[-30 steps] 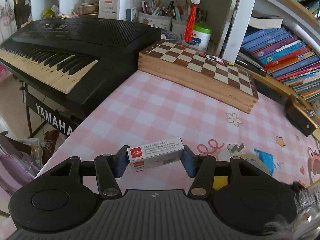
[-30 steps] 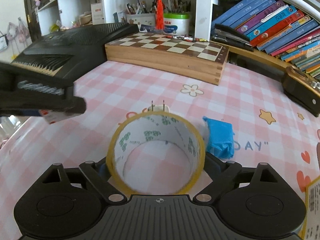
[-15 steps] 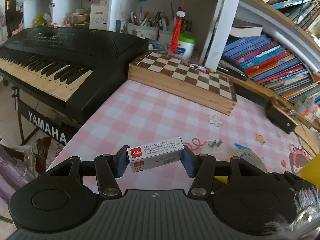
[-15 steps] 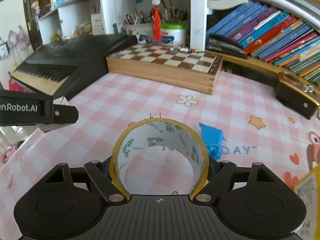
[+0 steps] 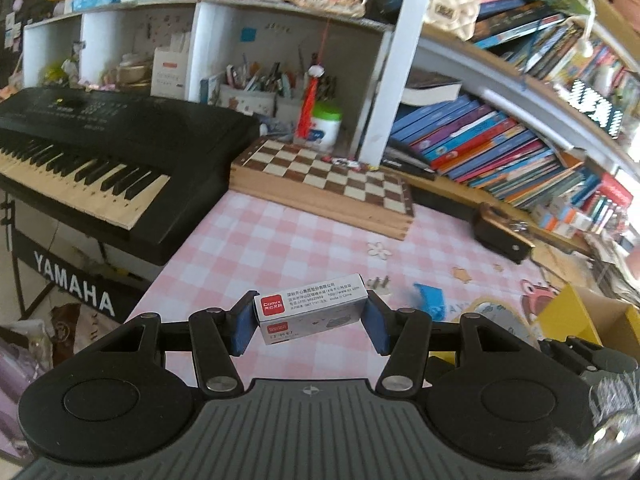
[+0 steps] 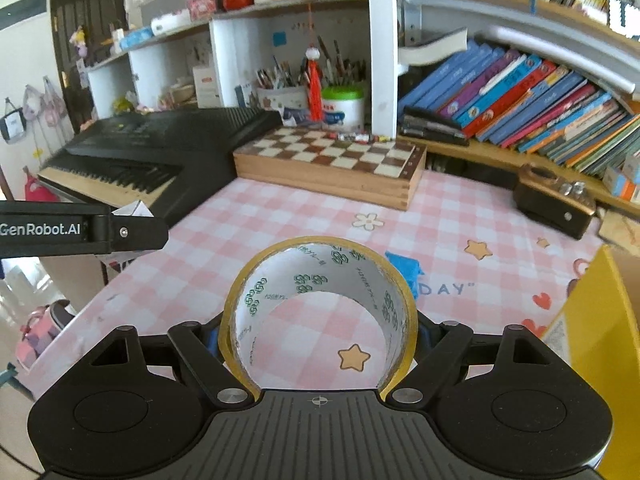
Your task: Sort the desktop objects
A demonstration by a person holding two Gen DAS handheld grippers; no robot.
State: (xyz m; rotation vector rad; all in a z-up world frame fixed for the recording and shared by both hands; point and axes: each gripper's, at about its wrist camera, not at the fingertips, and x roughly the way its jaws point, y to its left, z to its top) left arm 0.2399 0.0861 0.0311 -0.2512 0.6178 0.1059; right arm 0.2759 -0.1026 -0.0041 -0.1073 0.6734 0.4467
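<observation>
While aloft, claws clamping box, tape.

small white staple box – red label, lying level, held aloft; yellowish tape roll – upright, hollow facing forward, also aloft.

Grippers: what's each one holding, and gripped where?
Left gripper: small staple box, pinched at its two short ends. Right gripper: tape roll, clamped across its outer sides.

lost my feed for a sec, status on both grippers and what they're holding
Left gripper shut on staple box, lifted off table. Right gripper shut on tape roll. Yellow box at right; nothing in the way.
</observation>
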